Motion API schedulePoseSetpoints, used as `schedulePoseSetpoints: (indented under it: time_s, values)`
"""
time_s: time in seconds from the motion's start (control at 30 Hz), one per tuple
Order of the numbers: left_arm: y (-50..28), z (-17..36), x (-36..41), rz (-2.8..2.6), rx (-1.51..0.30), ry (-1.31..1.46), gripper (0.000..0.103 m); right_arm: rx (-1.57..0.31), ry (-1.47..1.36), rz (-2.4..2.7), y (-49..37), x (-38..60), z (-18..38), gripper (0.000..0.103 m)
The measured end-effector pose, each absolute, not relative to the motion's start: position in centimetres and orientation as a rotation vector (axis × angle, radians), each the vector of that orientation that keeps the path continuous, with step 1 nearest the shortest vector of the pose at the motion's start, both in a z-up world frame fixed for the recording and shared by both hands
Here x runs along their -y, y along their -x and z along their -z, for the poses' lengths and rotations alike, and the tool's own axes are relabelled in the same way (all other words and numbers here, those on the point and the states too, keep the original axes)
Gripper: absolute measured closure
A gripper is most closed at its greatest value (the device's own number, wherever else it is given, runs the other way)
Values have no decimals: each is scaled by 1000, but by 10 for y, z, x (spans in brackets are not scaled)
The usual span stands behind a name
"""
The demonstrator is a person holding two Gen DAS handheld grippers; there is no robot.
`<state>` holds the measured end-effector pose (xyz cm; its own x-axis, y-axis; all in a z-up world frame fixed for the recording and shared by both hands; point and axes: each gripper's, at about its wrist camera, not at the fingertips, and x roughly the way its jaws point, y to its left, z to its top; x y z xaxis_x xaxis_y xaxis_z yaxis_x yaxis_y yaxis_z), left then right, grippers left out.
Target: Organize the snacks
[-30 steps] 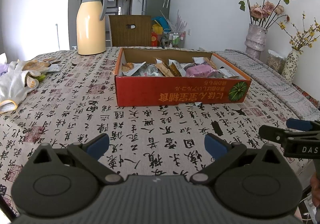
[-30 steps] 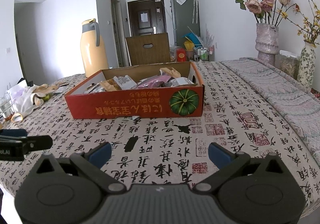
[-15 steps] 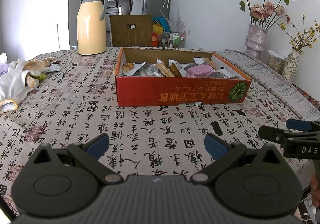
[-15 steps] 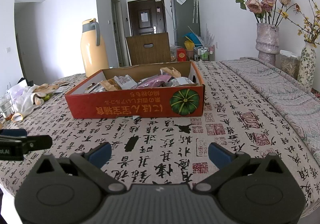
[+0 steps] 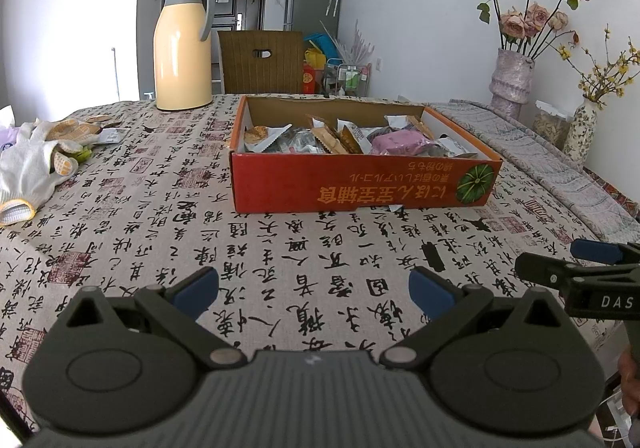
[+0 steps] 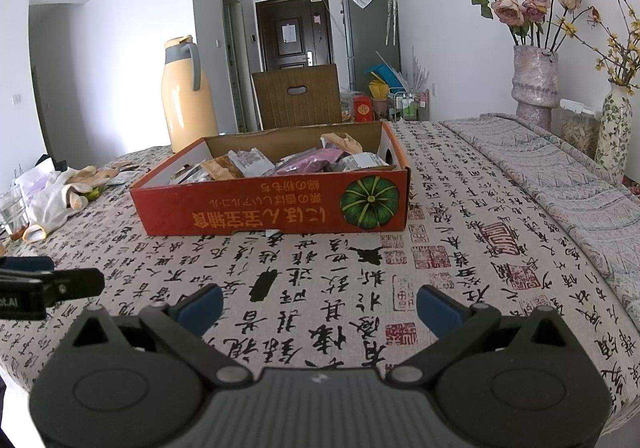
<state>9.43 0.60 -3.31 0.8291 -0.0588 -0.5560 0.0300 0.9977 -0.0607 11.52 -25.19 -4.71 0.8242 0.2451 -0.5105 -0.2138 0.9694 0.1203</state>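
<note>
A shallow red cardboard box (image 5: 360, 184) (image 6: 256, 216) with a green pumpkin picture sits in the middle of the table. Several wrapped snacks (image 5: 340, 138) (image 6: 280, 164) lie inside it, among them a purple packet (image 5: 398, 142). My left gripper (image 5: 314, 288) hovers open over the near tablecloth, well short of the box, nothing between its fingers. My right gripper (image 6: 320, 306) is open too, at the same distance from the box and empty. Each gripper shows at the edge of the other's view.
A yellow thermos jug (image 5: 182, 48) stands at the back left. White work gloves (image 5: 32, 160) and small wrappers lie at the left edge. Two vases of flowers (image 6: 534, 80) stand at the right, by a folded grey cloth (image 6: 560, 176). A chair back (image 5: 260, 62) is behind the table.
</note>
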Motion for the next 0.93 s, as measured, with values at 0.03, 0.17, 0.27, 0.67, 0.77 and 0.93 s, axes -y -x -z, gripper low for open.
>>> schedulePoseSetpoints:
  time_s: [0.03, 0.17, 0.27, 0.67, 0.77, 0.93]
  values:
    - [-94, 33, -6, 47, -591, 50, 0, -550, -58, -244, -115, 251, 48, 0]
    - [-94, 33, -6, 47, -592, 50, 0, -551, -58, -244, -115, 252, 48, 0]
    - [-95, 33, -6, 47, -592, 50, 0, -551, -58, -245, -115, 251, 48, 0]
    - [-95, 33, -6, 48, -594, 49, 0, -557, -56, -244, -113, 250, 51, 0]
    - [-95, 33, -5, 51, -595, 43, 0, -558, -55, -245, -114, 250, 52, 0]
    - [-94, 34, -3, 59, -589, 38, 0, -564, -55, -248, -115, 251, 53, 0]
